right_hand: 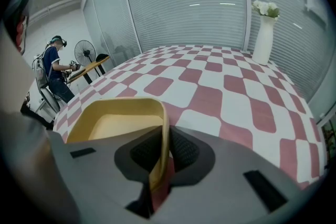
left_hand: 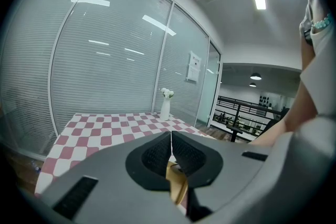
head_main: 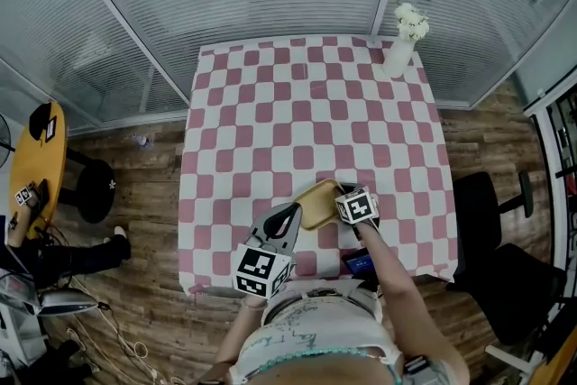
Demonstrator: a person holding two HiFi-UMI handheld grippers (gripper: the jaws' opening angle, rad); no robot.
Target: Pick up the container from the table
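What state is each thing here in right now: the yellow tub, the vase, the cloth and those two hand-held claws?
container: upright, empty, gripped at two edges.
right gripper: shut on the container's wall.
left gripper: jaws together, apparently pinching the container's other edge.
vase: upright at the table's far corner, holding white flowers.
tablecloth: spread flat over the table.

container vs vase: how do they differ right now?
The container is yellow, low and open-topped; the vase is white, tall and narrow. The container is at the table's near edge, its wall clamped in the right gripper's jaws; the vase stands free at a far corner. Both are over the same checked table.
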